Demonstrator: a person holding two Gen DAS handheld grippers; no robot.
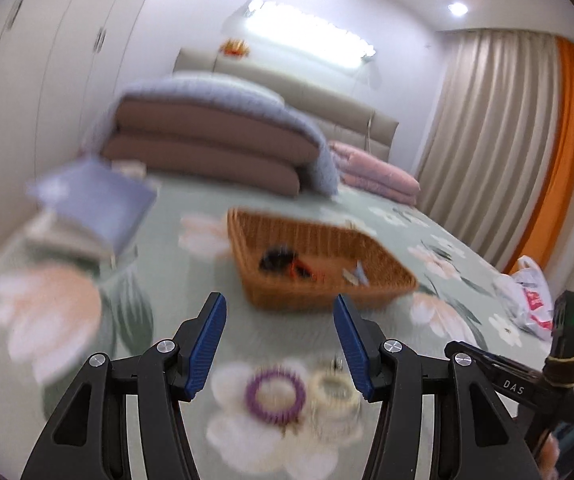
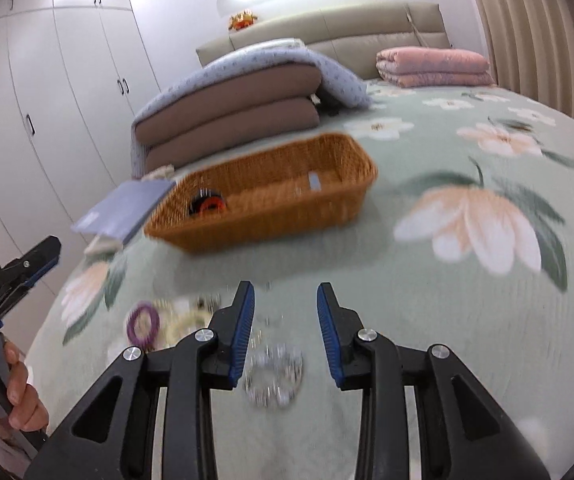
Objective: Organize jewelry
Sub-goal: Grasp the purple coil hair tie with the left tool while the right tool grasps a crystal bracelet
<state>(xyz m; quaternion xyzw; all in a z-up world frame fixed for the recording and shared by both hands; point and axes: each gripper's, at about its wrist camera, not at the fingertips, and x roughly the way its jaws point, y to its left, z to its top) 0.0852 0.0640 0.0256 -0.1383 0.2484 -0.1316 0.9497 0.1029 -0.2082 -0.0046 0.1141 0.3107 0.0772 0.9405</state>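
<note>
A brown wicker basket (image 1: 271,236) (image 2: 339,148) stands on the flowered bedspread, with black and orange items (image 1: 283,262) (image 2: 207,205) and a pale blue piece (image 1: 357,274) inside. My left gripper (image 1: 279,308) stands open, nothing between its fingers; under it lie a purple ring (image 1: 275,394) and a cream ring (image 1: 333,390). My right gripper (image 2: 285,300) is open and empty above a silvery bracelet (image 2: 275,378). The purple ring (image 2: 143,323) and cream ring (image 2: 183,324) lie to its left. The left gripper shows at the right wrist view's left edge, held by a hand (image 2: 15,396).
A blue-grey book (image 1: 95,200) (image 2: 127,206) lies left of the basket. Folded brown and blue quilts (image 1: 215,140) (image 2: 235,112) and a pink quilt (image 2: 435,68) are stacked behind. A white plastic bag (image 1: 527,296) sits at the bed's right edge. Wardrobes line the left wall.
</note>
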